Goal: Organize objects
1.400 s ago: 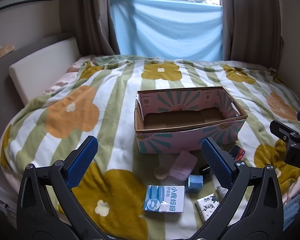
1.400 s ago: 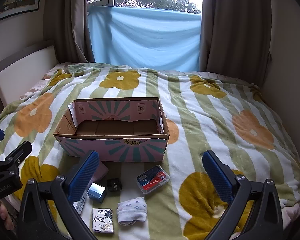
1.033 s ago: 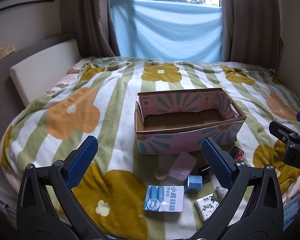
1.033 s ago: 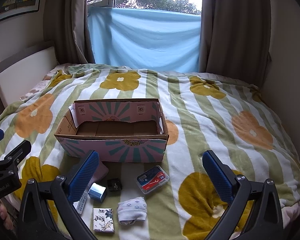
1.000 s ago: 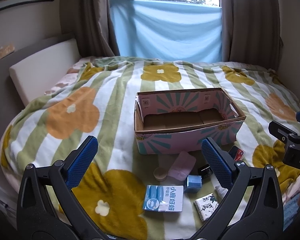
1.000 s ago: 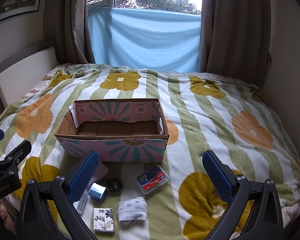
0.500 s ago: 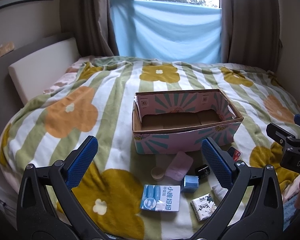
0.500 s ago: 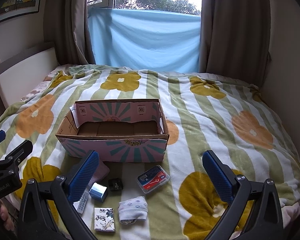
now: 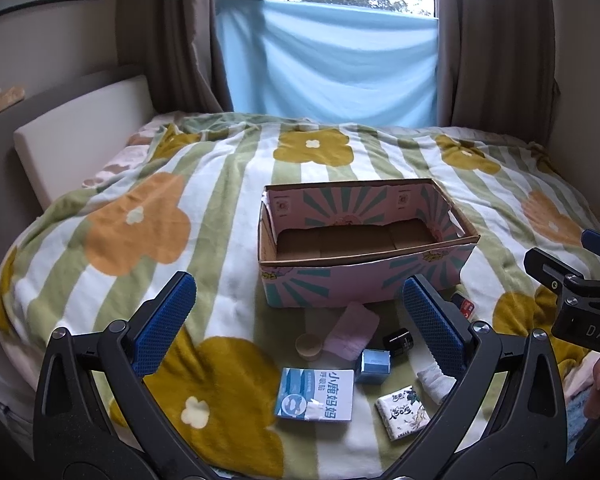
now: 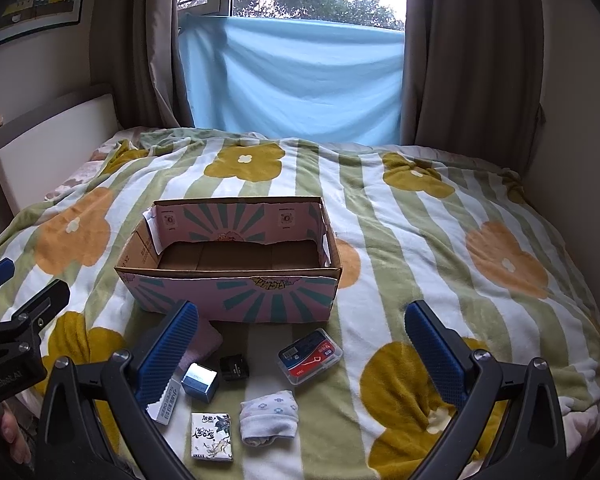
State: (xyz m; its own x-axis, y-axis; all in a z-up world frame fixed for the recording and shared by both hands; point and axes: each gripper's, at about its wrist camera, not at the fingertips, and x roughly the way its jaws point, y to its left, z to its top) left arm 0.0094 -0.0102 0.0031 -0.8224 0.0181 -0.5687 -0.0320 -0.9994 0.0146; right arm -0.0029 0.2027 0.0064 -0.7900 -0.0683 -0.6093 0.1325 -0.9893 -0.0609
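We hold both grippers above the near edge of the bed, each with its blue-padded jaws spread wide and nothing between them: the left gripper and the right gripper. The flowered blanket covers the bed from edge to edge.

Toward the middle of the bed sits the open cardboard box, pink with teal rays on its outer wall; we see only bare brown cardboard on its floor. The things to sort lie in a loose cluster between the box and the near edge of the bed. Just in front of the box's near wall lies a folded pink cloth, with a small round cup beside it on the left. Nearer to us are a small light-blue box and a small black box, close together. To their right rests a clear plastic case with a red and blue label. Closest to the near edge lie a blue-and-white carton with Chinese print, a tissue packet with a floral print and a rolled white sock with small flowers on it.

From the left wrist view, part of the right gripper shows at the right edge, with a fingertip of the hand below it.
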